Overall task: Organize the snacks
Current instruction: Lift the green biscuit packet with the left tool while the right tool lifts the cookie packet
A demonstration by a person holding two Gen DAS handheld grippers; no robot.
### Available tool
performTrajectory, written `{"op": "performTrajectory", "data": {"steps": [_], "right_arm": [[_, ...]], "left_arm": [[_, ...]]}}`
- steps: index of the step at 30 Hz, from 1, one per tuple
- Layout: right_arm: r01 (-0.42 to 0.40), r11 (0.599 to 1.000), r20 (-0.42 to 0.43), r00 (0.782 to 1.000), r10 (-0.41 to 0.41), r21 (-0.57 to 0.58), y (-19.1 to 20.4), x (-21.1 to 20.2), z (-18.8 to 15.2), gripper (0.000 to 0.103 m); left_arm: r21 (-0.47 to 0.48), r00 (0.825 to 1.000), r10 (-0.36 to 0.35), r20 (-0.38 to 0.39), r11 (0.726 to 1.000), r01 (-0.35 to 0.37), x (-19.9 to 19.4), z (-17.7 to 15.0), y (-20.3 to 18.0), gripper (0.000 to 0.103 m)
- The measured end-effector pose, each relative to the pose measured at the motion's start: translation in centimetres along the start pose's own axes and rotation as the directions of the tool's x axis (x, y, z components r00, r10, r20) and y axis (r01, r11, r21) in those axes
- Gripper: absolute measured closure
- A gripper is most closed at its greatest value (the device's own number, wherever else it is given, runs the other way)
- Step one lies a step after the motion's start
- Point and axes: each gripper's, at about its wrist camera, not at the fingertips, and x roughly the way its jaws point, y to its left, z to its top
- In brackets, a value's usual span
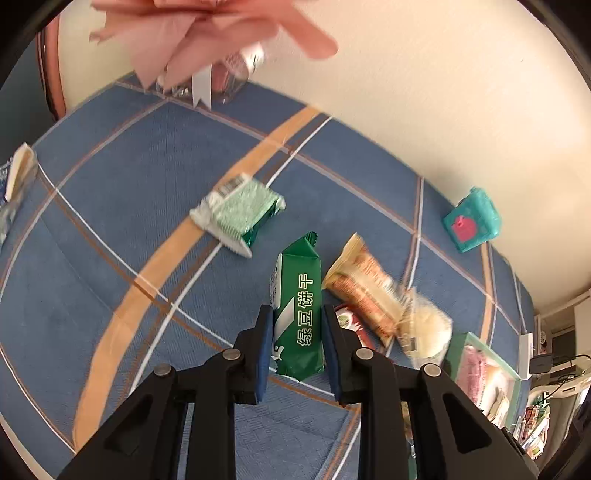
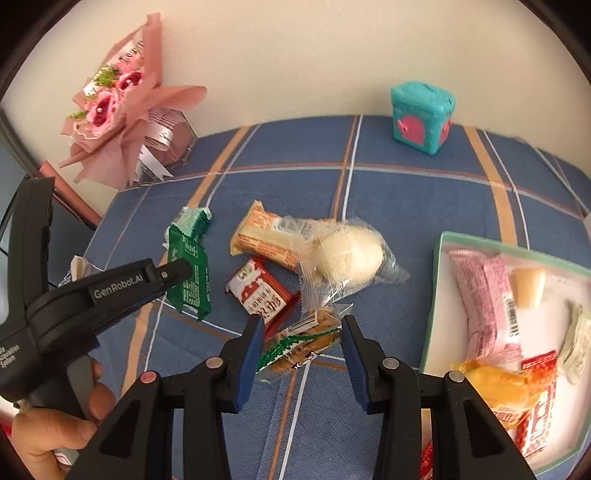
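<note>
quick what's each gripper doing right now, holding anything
left gripper: closed on the green biscuit pack.
right gripper: around the clear cookie packet; whether it grips it cannot be told.

Both views bright, evenly lit by soft diffuse light; colours true, no hard shadows on the tablecloth [image 2: 406, 192]. Strong fisheye: plaid lines bow outward, black vignette in all corners. Left wrist view: motion blur on the pink bouquet [image 1: 207, 33] at top and on the clear-wrapped bun [image 1: 428, 325] right of centre. Right wrist view sharper; slight softness on the teal box [image 2: 423, 116], upper right. Mild glare on the clear wrappers.
</note>
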Motion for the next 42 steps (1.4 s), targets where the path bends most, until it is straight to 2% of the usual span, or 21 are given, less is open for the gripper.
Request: {"op": "performTrajectory", "data": {"steps": [15,19,22,26,29,33,34,36,37,38,42], "right_arm": [[-0.033,0.999,0.109,0.993,0.033,-0.003,-0.3,-5.2,1.3,0.058],[-0.029,0.999,0.128,0.991,0.027,0.018,-1.3,-6.1,1.5,0.058],[-0.018,0.999,0.14,0.99,0.011,0.049,-2.8,-6.7,1.5,0.058],[-0.004,0.995,0.15,0.989,-0.011,0.099,-5.1,-7.4,1.4,0.058],[0.004,0.991,0.153,0.988,-0.024,0.131,-6.7,-7.8,1.3,0.058],[-0.003,0.986,0.125,0.992,-0.019,0.169,-8.2,-6.8,1.1,0.058],[-0.003,0.985,0.114,0.993,-0.017,0.174,-8.4,-6.4,1.0,0.058],[-0.005,0.984,0.093,0.996,-0.012,0.178,-8.5,-5.7,0.8,0.058],[-0.007,0.985,0.083,0.996,-0.008,0.175,-8.4,-5.3,0.7,0.058],[-0.009,0.986,0.076,0.997,-0.004,0.169,-8.1,-5.1,0.6,0.058],[-0.009,0.991,0.065,0.998,0.0,0.136,-6.8,-4.6,0.4,0.058]], "left_arm": [[0.06,0.992,-0.032,0.125,0.998,0.025,-5.2,0.9,-2.6,0.077],[0.088,0.989,-0.043,0.144,0.996,0.031,-6.3,0.8,-3.8,0.085],[0.121,0.986,-0.043,0.16,0.992,0.023,-6.7,0.6,-5.1,0.085],[0.159,0.988,-0.038,0.148,0.987,0.015,-6.2,0.2,-6.6,0.086],[0.17,0.994,-0.015,0.111,0.985,-0.004,-5.0,-0.1,-6.8,0.086],[0.135,0.998,0.046,0.051,0.99,-0.052,-3.3,-0.5,-4.4,0.085],[0.111,0.998,0.057,0.037,0.992,-0.061,-3.0,-0.6,-3.5,0.082],[0.084,0.996,0.088,0.003,0.993,-0.088,-2.3,-0.8,-1.9,0.067],[0.077,0.994,0.108,-0.01,0.991,-0.107,-1.9,-1.0,-1.1,0.056],[0.074,0.992,0.122,-0.023,0.99,-0.12,-1.6,-1.2,-0.6,0.05],[0.073,0.981,0.155,-0.116,0.986,-0.147,0.3,-2.4,1.2,0.045]]}}
